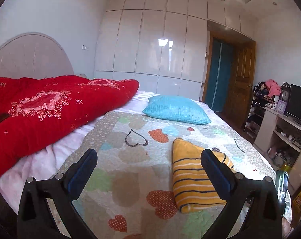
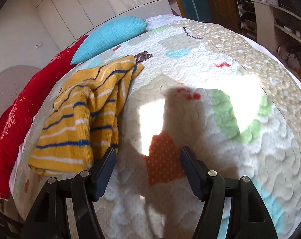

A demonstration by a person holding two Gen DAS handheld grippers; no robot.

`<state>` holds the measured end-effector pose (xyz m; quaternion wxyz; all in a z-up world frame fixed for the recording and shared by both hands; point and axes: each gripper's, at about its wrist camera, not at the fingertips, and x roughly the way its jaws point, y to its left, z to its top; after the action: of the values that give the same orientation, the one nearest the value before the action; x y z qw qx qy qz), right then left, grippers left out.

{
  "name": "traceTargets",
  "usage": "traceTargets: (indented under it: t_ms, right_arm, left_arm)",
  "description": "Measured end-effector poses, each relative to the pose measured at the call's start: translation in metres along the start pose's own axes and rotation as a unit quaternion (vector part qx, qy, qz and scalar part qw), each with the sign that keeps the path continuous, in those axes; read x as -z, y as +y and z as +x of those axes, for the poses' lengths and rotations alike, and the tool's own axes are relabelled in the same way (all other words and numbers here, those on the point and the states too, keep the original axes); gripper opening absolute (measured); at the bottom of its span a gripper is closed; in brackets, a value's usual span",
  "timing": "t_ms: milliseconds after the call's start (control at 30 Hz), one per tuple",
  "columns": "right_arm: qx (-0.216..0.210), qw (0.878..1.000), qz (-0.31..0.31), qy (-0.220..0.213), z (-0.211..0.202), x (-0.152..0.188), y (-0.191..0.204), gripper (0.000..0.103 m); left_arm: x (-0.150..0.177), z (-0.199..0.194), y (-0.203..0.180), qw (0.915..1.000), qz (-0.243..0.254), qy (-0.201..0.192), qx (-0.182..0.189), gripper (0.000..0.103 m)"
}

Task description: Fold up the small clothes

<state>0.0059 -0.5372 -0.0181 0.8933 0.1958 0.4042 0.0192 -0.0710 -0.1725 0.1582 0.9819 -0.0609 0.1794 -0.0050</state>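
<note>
A small yellow garment with navy and white stripes (image 1: 192, 181) lies folded on the heart-patterned quilt (image 1: 130, 159). My left gripper (image 1: 148, 155) hovers above the quilt, open wide, with nothing between its fingers; the garment sits ahead and to the right, partly behind the right finger. In the right wrist view the same garment (image 2: 80, 119) lies bunched in folds to the left. My right gripper (image 2: 148, 155) is open over bare quilt (image 2: 210, 59), its left finger close beside the garment's near edge, holding nothing.
A red embroidered duvet (image 1: 51, 111) is heaped along the left of the bed, and a blue pillow (image 1: 178, 109) lies beyond the garment. White wardrobes, a wooden door and a shelf unit with a screen (image 1: 297, 103) stand past the bed's right edge.
</note>
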Motion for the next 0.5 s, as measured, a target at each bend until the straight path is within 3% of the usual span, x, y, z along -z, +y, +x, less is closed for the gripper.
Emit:
traceTargets:
  t_ms: [200,333,500]
  right_arm:
    - [-0.03,0.998,0.047,-0.008,-0.007,0.009,-0.005,0.101]
    - [-0.009,0.999,0.048,0.005,0.0,0.006,0.004,0.103]
    - [-0.004,1.0,0.011,0.008,0.002,0.009,0.006,0.103]
  left_arm:
    - [0.029,0.027,-0.004,0.9958,-0.009,0.091,-0.008,0.103]
    - [0.05,0.043,-0.013,0.9898,-0.002,0.142,-0.018,0.103]
    - [0.064,0.048,-0.022,0.9854,-0.004,0.17,-0.012,0.103]
